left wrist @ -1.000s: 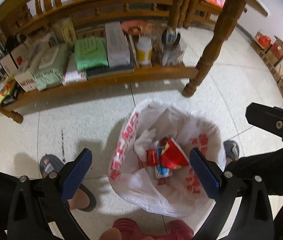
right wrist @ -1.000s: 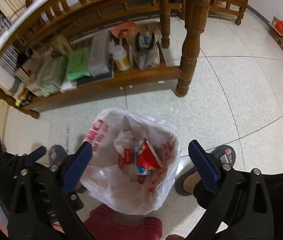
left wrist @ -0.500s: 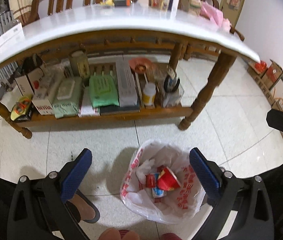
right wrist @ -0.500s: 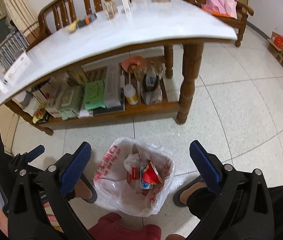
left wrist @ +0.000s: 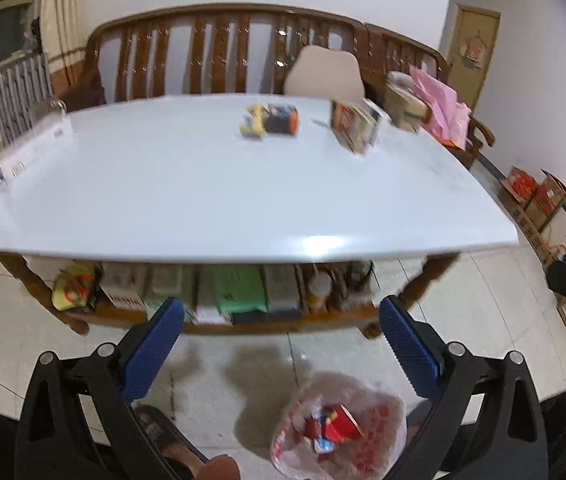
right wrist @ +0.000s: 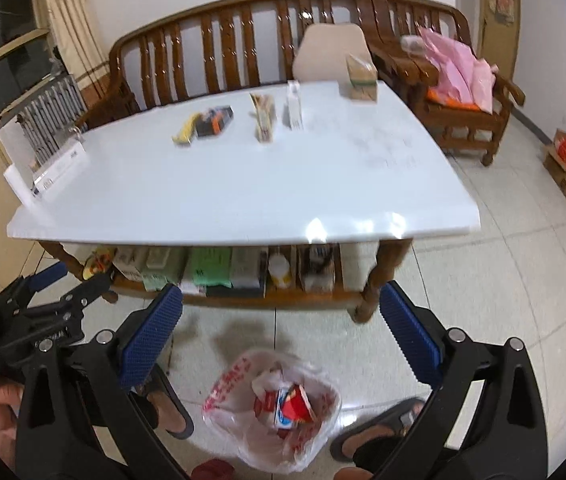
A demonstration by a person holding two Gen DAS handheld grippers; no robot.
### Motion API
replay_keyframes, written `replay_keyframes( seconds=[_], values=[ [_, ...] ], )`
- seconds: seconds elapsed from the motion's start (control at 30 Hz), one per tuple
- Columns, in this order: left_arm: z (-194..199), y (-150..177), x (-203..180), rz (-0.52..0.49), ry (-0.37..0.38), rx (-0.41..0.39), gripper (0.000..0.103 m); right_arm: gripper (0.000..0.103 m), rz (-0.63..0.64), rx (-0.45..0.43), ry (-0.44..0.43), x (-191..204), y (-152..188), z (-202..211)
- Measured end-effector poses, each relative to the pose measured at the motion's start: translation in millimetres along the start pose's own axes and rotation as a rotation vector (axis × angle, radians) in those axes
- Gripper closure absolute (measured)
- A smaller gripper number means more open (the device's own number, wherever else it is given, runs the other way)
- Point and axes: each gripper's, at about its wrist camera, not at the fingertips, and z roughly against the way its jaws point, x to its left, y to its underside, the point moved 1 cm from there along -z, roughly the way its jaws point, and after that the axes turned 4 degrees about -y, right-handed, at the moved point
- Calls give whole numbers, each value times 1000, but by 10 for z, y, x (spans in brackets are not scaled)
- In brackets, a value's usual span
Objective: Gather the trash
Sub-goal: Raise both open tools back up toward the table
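A white plastic bag with red print point(left wrist: 339, 428) point(right wrist: 273, 404) sits open on the floor in front of the table, holding a red cup and small wrappers. My left gripper point(left wrist: 281, 344) is open and empty, held above the floor between bag and table. My right gripper point(right wrist: 281, 338) is open and empty too, above the bag. On the white tabletop point(left wrist: 203, 192) point(right wrist: 223, 184) lie a yellow and black-orange item point(left wrist: 271, 120) point(right wrist: 205, 122), a small carton point(left wrist: 353, 124) point(right wrist: 263, 116), a white box point(right wrist: 294, 106) and a brown box point(right wrist: 361, 76).
The table's lower shelf point(right wrist: 243, 280) is packed with boxes, green packs and a bottle. A wooden bench point(left wrist: 223, 52) and beige chair point(right wrist: 333, 52) stand behind the table. Cardboard boxes point(left wrist: 543, 200) line the right wall. The person's sandalled feet point(right wrist: 167, 404) flank the bag.
Both grippers have risen and tilted up from over the bag, so the tabletop and bench now fill the views. The bag has dropped to the bottom of each view. Both stay open.
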Motion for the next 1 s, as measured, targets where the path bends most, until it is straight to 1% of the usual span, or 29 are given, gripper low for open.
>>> replay_keyframes(
  seconds=[0.17, 0.27, 0.4, 0.6, 0.77, 0.93, 1.0],
  values=[
    [50, -427, 134, 3, -10, -50, 8, 7, 43, -21, -22, 138, -390, 16],
    [44, -595, 185, 2, -10, -60, 8, 7, 56, -33, -31, 181, -575, 27],
    [-3, -804, 240, 1, -33, -73, 8, 7, 69, -47, -42, 252, -815, 11],
    [-145, -1064, 251, -17, -33, -61, 8, 7, 96, -65, -47, 407, -1140, -87],
    [-334, -1247, 284, -28, -41, -49, 8, 7, 97, -60, -49, 499, -1348, -230],
    [-603, -1450, 325, -28, -50, -17, 8, 7, 59, -24, -71, 500, -1613, -441],
    [-705, -1529, 336, -30, -42, -11, 8, 7, 57, -11, -69, 511, -1695, -529]
  ],
)
